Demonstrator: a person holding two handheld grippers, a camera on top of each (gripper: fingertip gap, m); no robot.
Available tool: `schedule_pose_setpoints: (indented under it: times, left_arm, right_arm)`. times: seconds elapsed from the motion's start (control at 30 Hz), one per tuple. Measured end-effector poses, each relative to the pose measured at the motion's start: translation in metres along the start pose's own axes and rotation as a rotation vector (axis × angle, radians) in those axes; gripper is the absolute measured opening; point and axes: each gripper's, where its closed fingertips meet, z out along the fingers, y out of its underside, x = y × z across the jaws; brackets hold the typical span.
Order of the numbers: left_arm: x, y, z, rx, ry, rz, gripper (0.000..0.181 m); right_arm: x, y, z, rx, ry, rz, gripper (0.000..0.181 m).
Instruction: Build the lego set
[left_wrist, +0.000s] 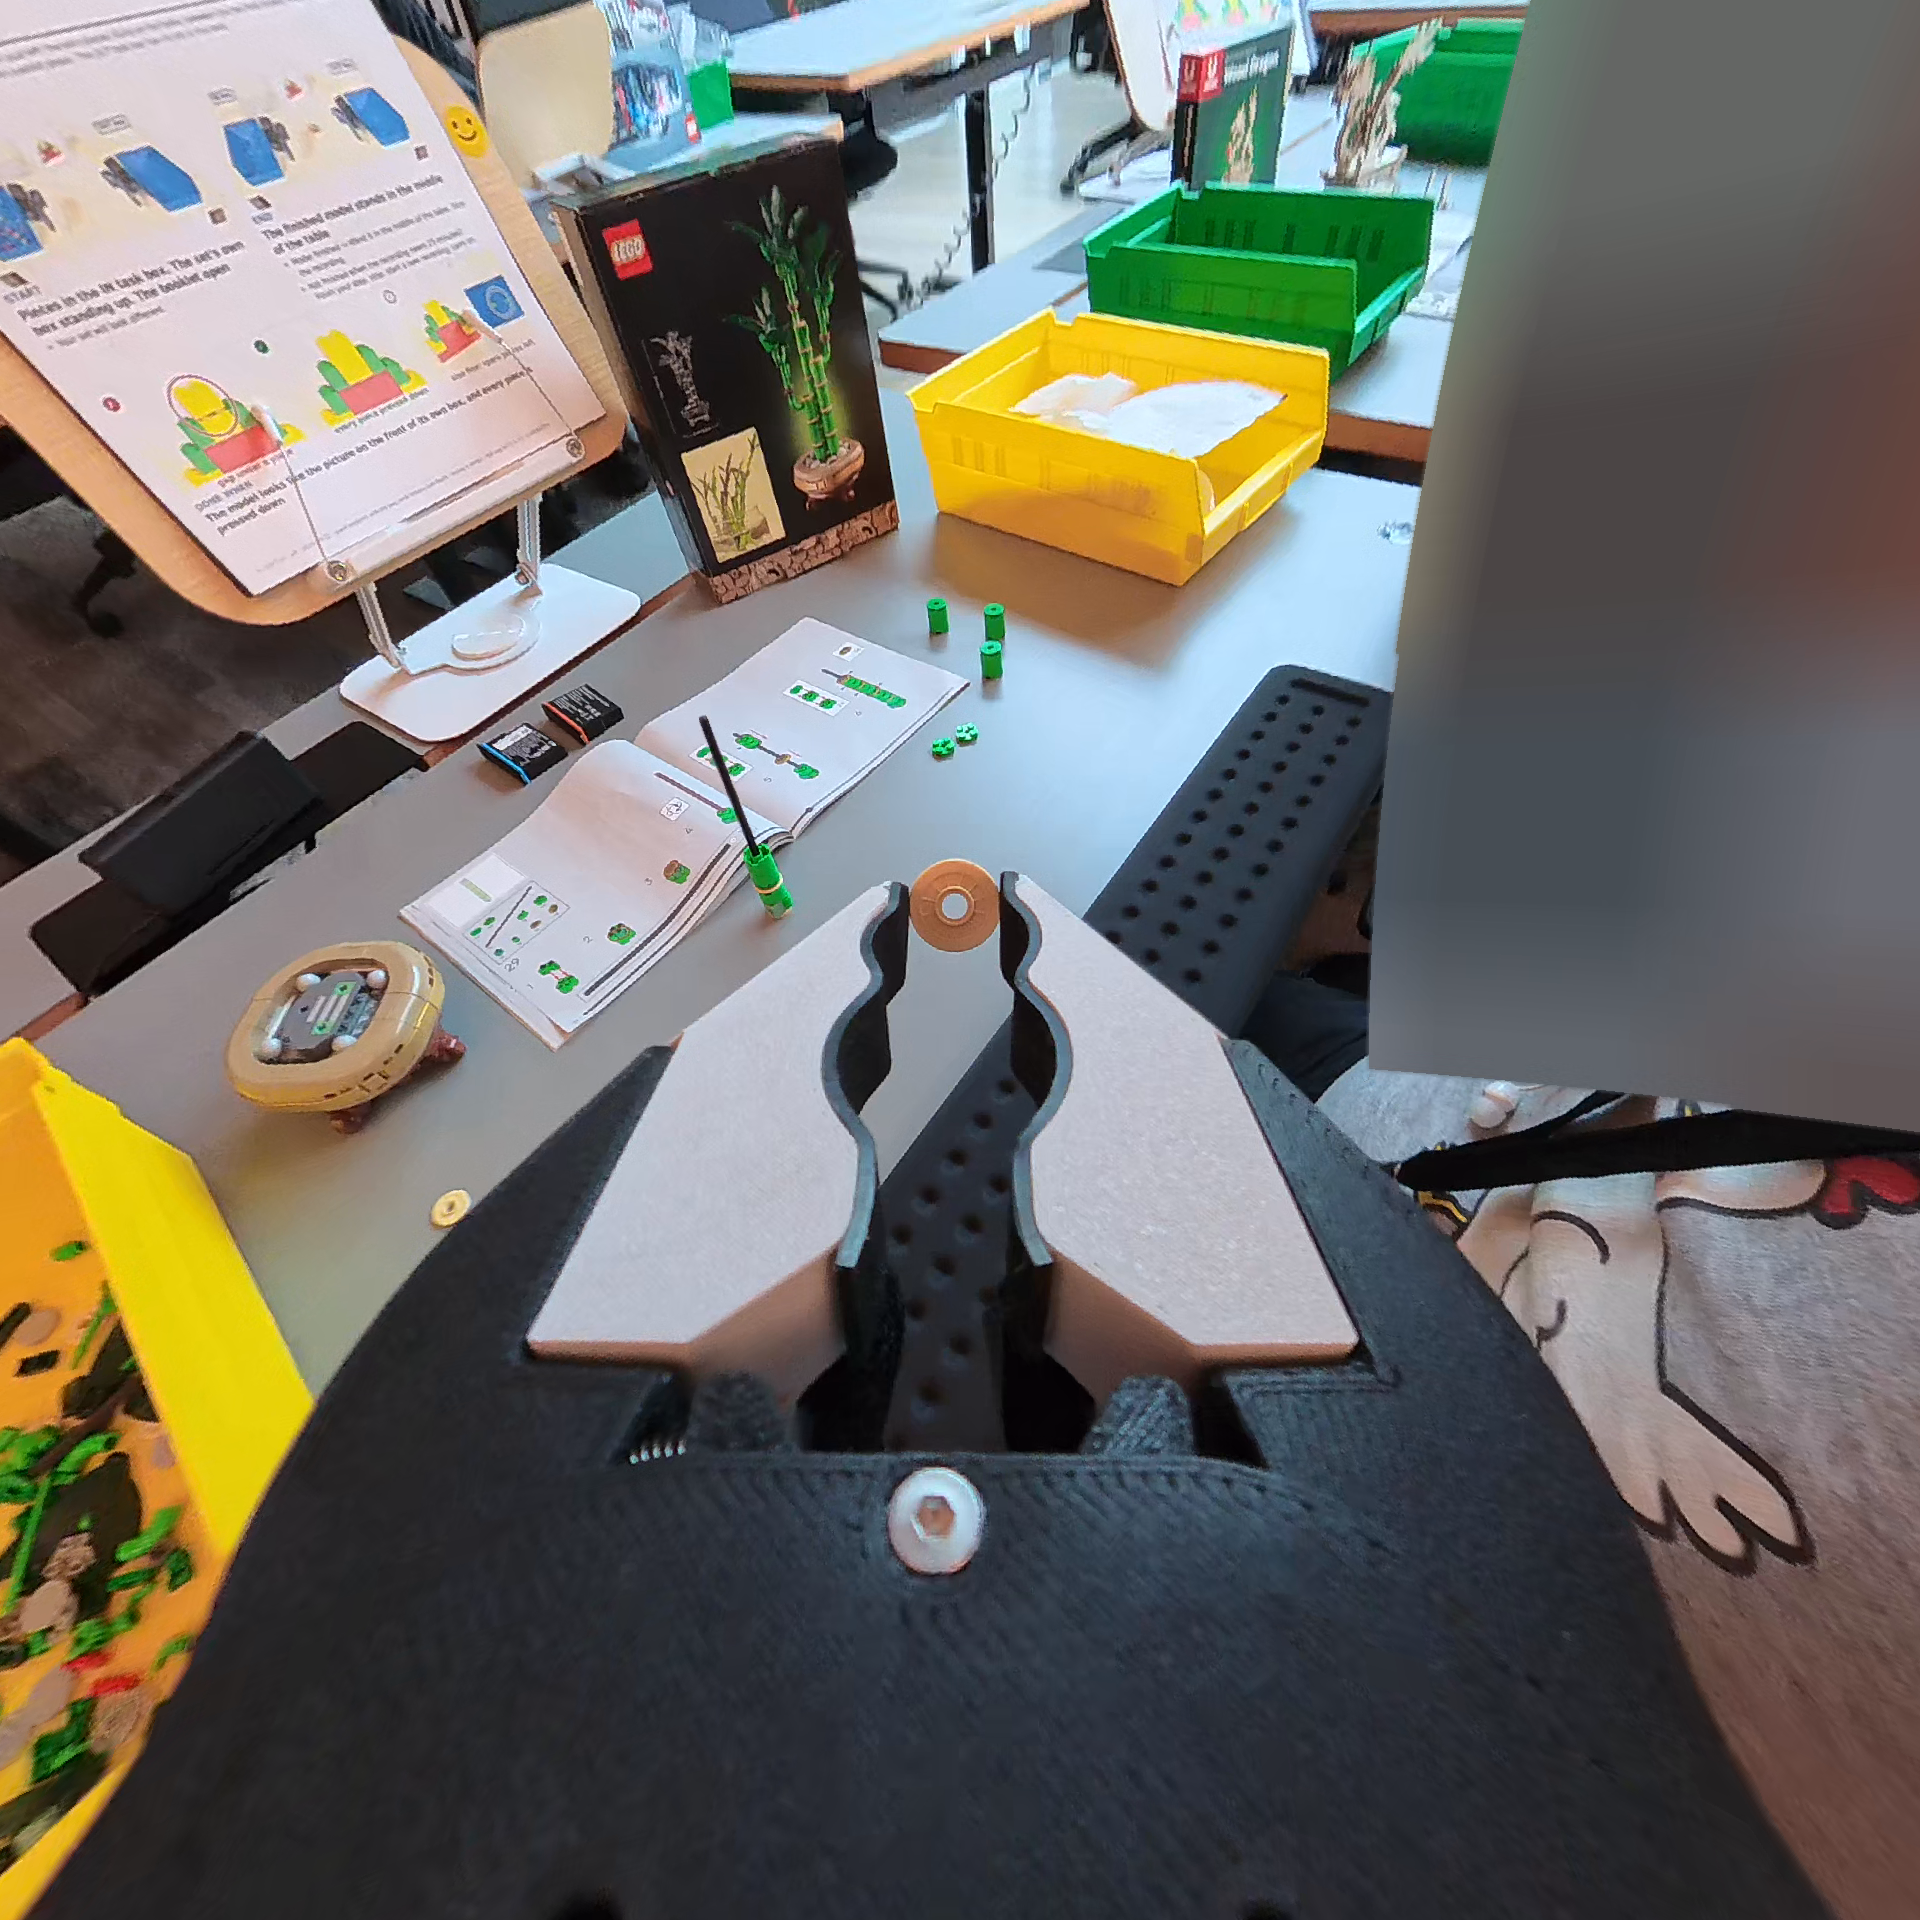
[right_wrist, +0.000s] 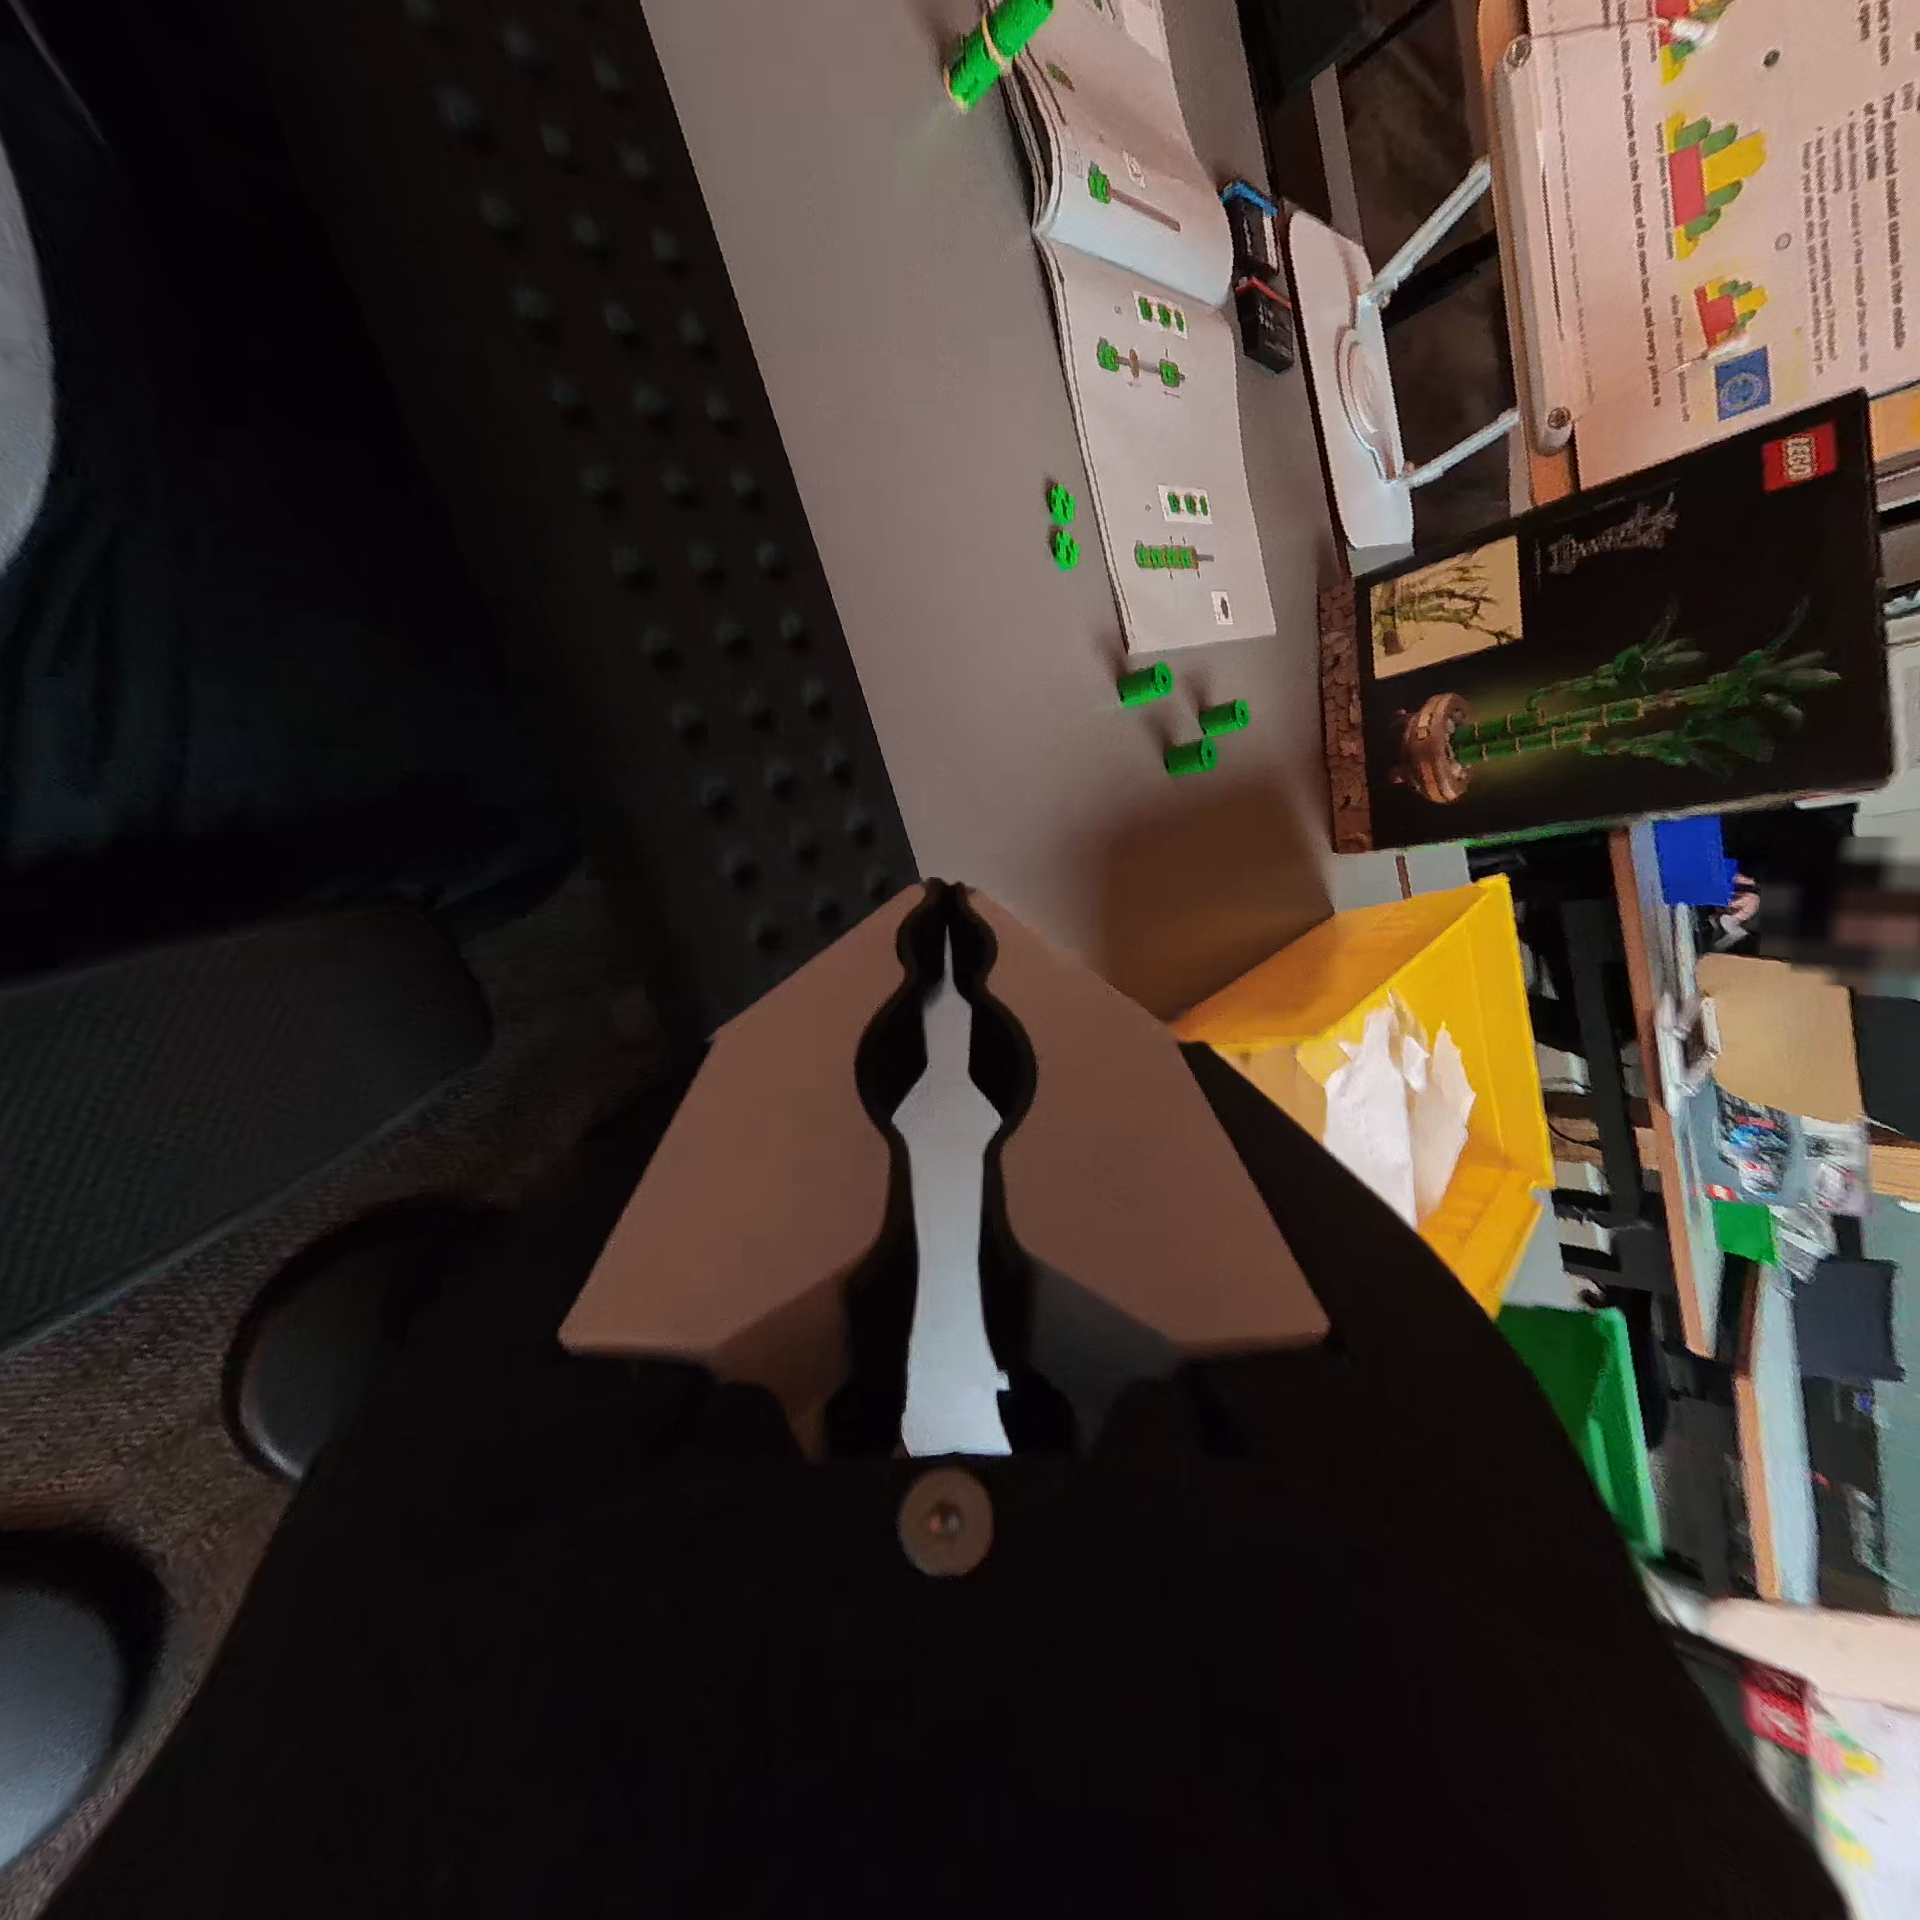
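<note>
My left gripper (left_wrist: 953, 902) is shut on a tan round disc (left_wrist: 953, 904) with a centre hole, held at the fingertips above the table's near edge. Just beyond it a black rod with green pieces at its foot (left_wrist: 762, 873) rests by the open instruction booklet (left_wrist: 686, 821). The tan round pot base (left_wrist: 338, 1020) stands at the left. Three green cylinders (left_wrist: 987, 629) and two small green studs (left_wrist: 956, 738) lie right of the booklet. My right gripper (right_wrist: 948, 891) is shut and empty, turned sideways near the table's edge; the green cylinders (right_wrist: 1184, 717) show beyond it.
A yellow bin of loose pieces (left_wrist: 94, 1455) sits at the near left. A yellow bin with white bags (left_wrist: 1122, 447) and a green bin (left_wrist: 1257, 260) stand far right. The set's box (left_wrist: 738, 364) and a sheet stand (left_wrist: 281, 291) stand at the back. A small tan disc (left_wrist: 450, 1206) lies near the front edge. My right fingertips sit around 40 centimetres from my left ones.
</note>
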Motion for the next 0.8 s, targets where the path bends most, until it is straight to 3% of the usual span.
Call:
schedule_pose_setpoints:
  times: [0.2, 0.53, 0.8]
  left_arm:
    - [-0.022, 0.023, 0.007, 0.040, -0.004, -0.051, 0.014]
    - [-0.048, 0.074, -0.006, -0.019, -0.093, -0.075, 0.015]
    - [-0.050, 0.081, -0.013, -0.038, -0.112, -0.094, 0.014]
  right_arm:
    - [-0.004, -0.047, 0.042, 0.247, -0.097, 0.118, 0.000]
    - [-0.012, -0.071, 0.091, 0.296, -0.190, 0.076, 0.000]
    - [-0.016, -0.077, 0.114, 0.319, -0.211, 0.060, 0.000]
